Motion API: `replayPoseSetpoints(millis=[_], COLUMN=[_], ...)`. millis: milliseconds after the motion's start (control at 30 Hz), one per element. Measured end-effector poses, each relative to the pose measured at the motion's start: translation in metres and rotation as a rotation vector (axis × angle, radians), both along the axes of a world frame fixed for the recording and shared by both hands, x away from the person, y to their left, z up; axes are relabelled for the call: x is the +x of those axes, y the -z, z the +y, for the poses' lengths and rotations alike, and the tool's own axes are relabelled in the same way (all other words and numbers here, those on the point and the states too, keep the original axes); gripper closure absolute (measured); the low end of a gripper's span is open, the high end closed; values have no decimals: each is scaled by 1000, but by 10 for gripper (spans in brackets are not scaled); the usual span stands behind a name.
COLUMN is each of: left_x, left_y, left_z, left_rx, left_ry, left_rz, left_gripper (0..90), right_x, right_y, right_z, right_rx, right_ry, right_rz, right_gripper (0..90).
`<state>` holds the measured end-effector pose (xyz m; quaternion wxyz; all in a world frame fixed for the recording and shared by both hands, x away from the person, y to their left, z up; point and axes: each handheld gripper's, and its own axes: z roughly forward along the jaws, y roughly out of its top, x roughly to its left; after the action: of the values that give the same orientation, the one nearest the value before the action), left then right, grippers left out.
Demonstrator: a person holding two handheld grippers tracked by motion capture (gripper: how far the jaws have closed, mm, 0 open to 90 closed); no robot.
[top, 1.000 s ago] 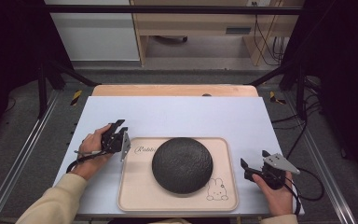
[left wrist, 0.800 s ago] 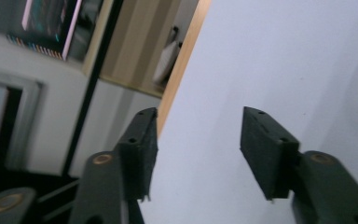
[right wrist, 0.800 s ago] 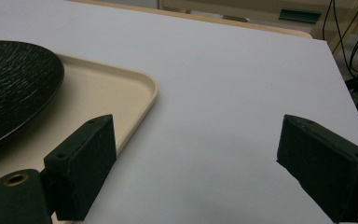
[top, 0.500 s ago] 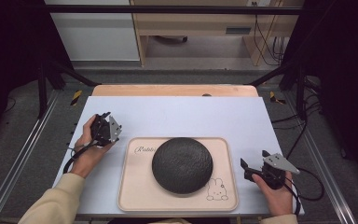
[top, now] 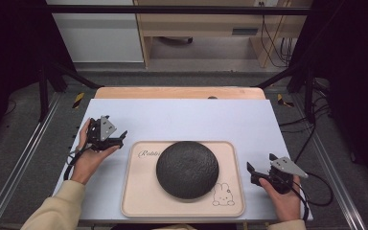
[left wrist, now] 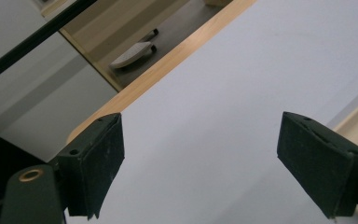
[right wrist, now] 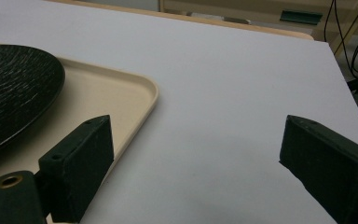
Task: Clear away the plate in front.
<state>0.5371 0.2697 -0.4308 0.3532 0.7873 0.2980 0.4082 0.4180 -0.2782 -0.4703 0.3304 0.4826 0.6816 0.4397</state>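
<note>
Plate (top: 187, 168) on tray (top: 139, 199) at lower centre, ungrasped, flanked by left gripper (top: 120, 139) and right gripper (top: 249, 172), jaws spread wide and empty, work apparently barely begun.

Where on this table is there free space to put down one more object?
The far half of the table, between the tray and the wooden edge, is bare. Narrow strips remain beside the tray, but the left gripper and right gripper occupy them. The dark plate covers the tray's middle.
</note>
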Motion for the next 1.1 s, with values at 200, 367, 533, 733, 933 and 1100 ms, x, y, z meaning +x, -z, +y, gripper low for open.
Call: replayPoseSetpoints(millis=[200,367,533,733,933,1100], left_x=[-10,-21,-34,-55,-70,-83], left_y=[-11,-16,-22,-29,-28,-24], left_z=[3,4,8,12,18,25], left_rx=[-112,-231,-308,-340,-368,-403], left_ry=[38,83,107,131,159,175], left_rz=[14,31,26,-9,-5,-5], left_gripper=[105,67,55,55,55,27], right_x=[2,7,12,18,18,17], right_y=[-1,-2,-3,-8,-10,-11], right_z=[0,-2,-2,0,0,-1], right_rx=[19,34,43,62,64,64], right_ry=[0,3,-5,-17,-39,-51], right_rz=[-7,-9,-16,-37,-40,-41], right_gripper=[91,75,62,58,54,54])
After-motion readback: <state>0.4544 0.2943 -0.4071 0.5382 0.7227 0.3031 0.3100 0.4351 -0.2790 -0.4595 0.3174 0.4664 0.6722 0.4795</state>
